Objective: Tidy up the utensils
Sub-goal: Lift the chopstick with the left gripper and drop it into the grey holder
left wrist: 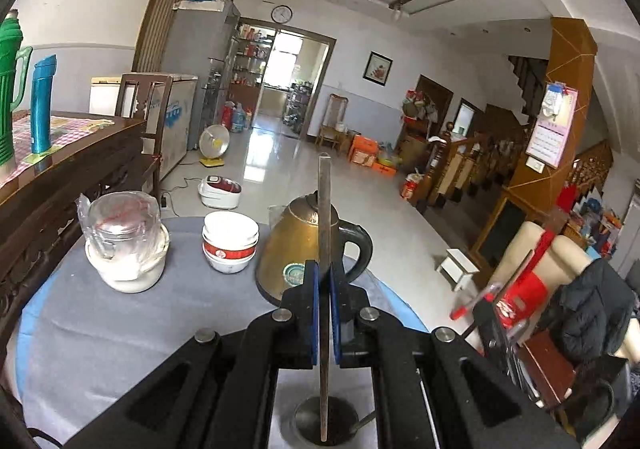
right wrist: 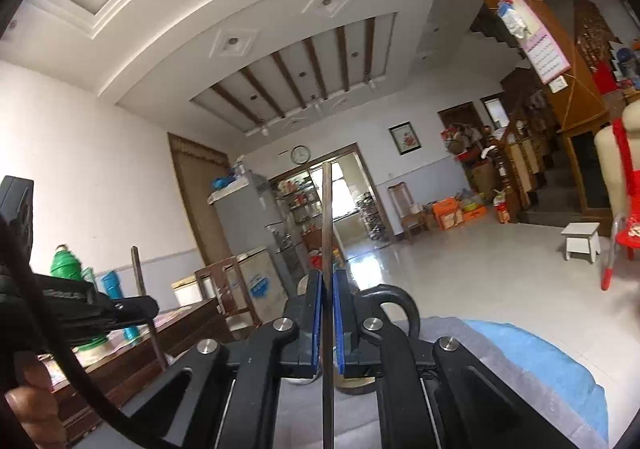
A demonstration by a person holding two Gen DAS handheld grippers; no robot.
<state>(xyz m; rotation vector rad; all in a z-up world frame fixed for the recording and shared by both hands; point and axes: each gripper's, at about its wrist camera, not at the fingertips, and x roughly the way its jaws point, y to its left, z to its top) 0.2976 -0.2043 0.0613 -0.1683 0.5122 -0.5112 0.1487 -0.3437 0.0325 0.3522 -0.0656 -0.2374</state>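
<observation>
Utensils are held in both grippers, one thin metal stick in each. In the left wrist view, a green flask and a blue bottle are seen far left on a dark wooden table; next, on the grey cloth of a round table, a glass jar wrapped in plastic is set on a white base; to its right a stack of white bowls is placed; further right a gold kettle with a black handle is stood. The left gripper is pressed together on a flat metal stick; the stick is held upright, with its top in front of the kettle and its lower end down near a round metal piece, which may be a ladle bowl, but this is hard to tell; far right, a dark coat is draped over a pale chair.

In the right wrist view, a hand and the left gripper are seen at the left, with its stick held up; the green flask is behind them. In the middle, the right gripper is clamped on a second metal stick, which is pointed up toward the doorway; the kettle handle is just behind the pads; the blue edge of the table cover is at the right; a white stool is stood on the floor far right.
</observation>
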